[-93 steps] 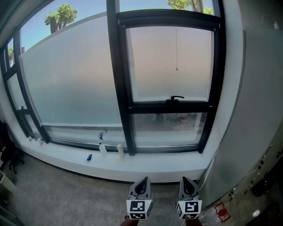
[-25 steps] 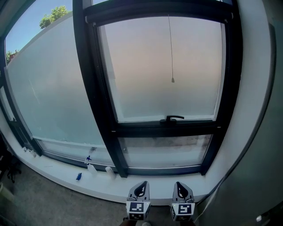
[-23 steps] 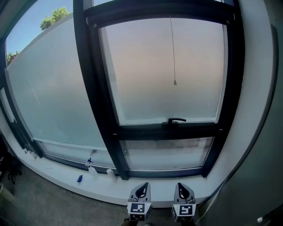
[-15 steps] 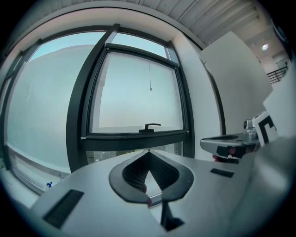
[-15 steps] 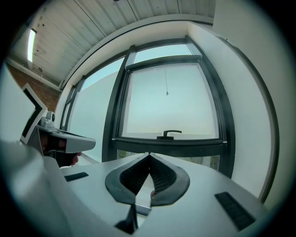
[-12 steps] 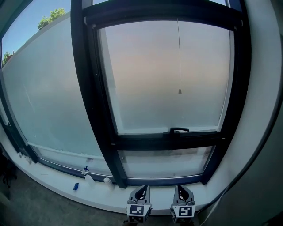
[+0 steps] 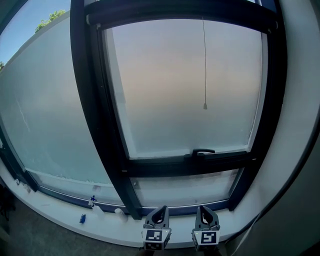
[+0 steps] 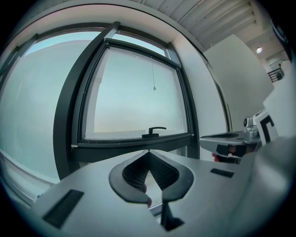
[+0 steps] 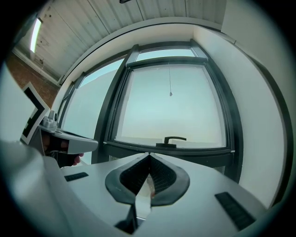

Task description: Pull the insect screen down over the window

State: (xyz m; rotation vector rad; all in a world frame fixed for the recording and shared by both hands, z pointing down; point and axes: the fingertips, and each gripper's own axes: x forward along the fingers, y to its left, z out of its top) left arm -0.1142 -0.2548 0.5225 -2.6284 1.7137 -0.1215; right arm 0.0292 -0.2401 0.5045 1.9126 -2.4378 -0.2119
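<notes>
A black-framed window [image 7: 100, 125] with frosted glass fills the head view. A thin pull cord [image 7: 204, 60] hangs from the top bar [image 7: 180, 12] and ends in a small bead [image 7: 205, 106] above the black window handle [image 7: 200, 152]. My left gripper [image 7: 160, 212] and right gripper [image 7: 205, 210] sit side by side at the bottom edge, both shut and empty, well below the cord. In the left gripper view the bead [image 8: 154, 89] and handle [image 8: 155, 131] lie ahead. The right gripper view shows the bead [image 9: 170, 94] high above its handle [image 9: 173, 139].
A white sill [image 7: 60, 225] runs under the window with small bottles [image 7: 92, 202] and a blue item [image 7: 82, 218] at the left. A large fixed frosted pane [image 7: 45, 110] lies left. A white wall [image 7: 295, 150] borders the frame on the right.
The window has grown larger and shifted as the view came closer to it. Both grippers stay low, side by side and shut.
</notes>
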